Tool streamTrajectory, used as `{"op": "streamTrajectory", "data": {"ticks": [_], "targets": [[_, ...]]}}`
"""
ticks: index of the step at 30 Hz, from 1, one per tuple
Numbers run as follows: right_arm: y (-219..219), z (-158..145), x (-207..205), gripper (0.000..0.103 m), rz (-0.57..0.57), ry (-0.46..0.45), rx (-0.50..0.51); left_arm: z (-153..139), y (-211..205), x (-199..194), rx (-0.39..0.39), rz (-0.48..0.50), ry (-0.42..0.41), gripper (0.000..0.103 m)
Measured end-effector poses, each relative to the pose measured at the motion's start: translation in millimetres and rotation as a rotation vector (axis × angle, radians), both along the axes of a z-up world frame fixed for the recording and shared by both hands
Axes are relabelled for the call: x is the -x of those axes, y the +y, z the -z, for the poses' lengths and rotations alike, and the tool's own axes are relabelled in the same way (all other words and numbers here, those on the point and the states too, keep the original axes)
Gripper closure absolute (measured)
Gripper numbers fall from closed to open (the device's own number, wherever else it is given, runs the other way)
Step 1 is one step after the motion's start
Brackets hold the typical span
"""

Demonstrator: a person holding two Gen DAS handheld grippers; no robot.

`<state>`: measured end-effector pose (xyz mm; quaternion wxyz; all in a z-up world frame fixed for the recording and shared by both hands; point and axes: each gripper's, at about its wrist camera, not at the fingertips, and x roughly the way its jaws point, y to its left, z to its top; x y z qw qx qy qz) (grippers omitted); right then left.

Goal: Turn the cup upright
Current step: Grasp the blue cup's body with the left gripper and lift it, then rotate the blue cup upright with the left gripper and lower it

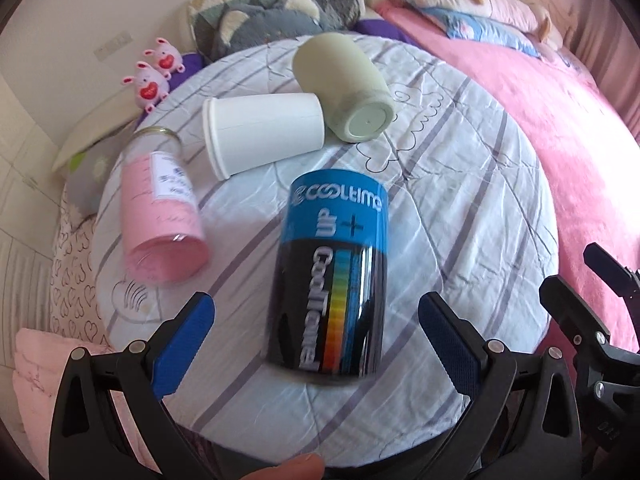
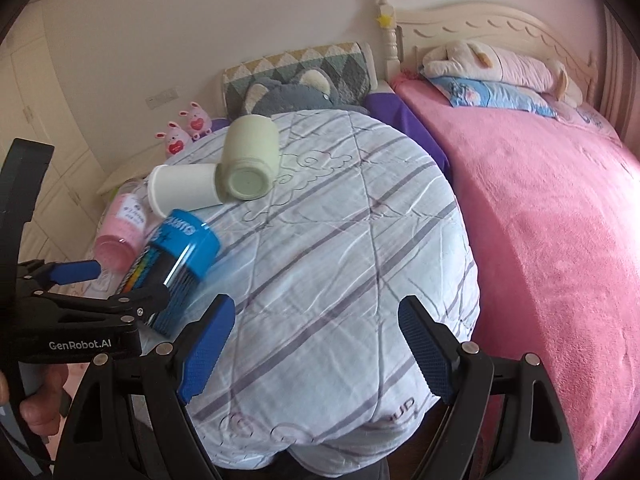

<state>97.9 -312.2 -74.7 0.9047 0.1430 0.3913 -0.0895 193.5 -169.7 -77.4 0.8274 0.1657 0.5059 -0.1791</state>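
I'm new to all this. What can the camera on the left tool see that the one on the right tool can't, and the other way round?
Only the left wrist view shows the left hand-held gripper head-on, open around the lying blue can, and the can's printed side. Only the right wrist view shows the right hand-held gripper, open over bare quilt, and the carved headboard. Both show the white cup, green cup and pink jar, all lying down.

Pink jar [image 1: 164,216] close left of can [image 1: 332,276]
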Motion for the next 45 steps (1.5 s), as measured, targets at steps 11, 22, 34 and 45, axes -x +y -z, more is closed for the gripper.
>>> {"op": "streamTrajectory", "data": {"ticks": [11, 22, 34, 45], "targets": [[-5, 16, -22, 0.018, -0.012, 0.038, -0.035, 23, -6, -36, -0.013, -0.015, 0.11, 0.003], [-2, 17, -25, 0.018, -0.006, 0.048, -0.035, 30, -8, -44, 0.049, 0.004, 0.193, 0.036], [6, 10, -12, 0.018, -0.001, 0.039, -0.02, -2, 1, 3, 0.101, 0.05, -0.081, 0.036], [29, 5, 15, 0.018, -0.015, 0.031, 0.032, 5, 58, 64, 0.311, -0.044, -0.663, 0.035]]}}
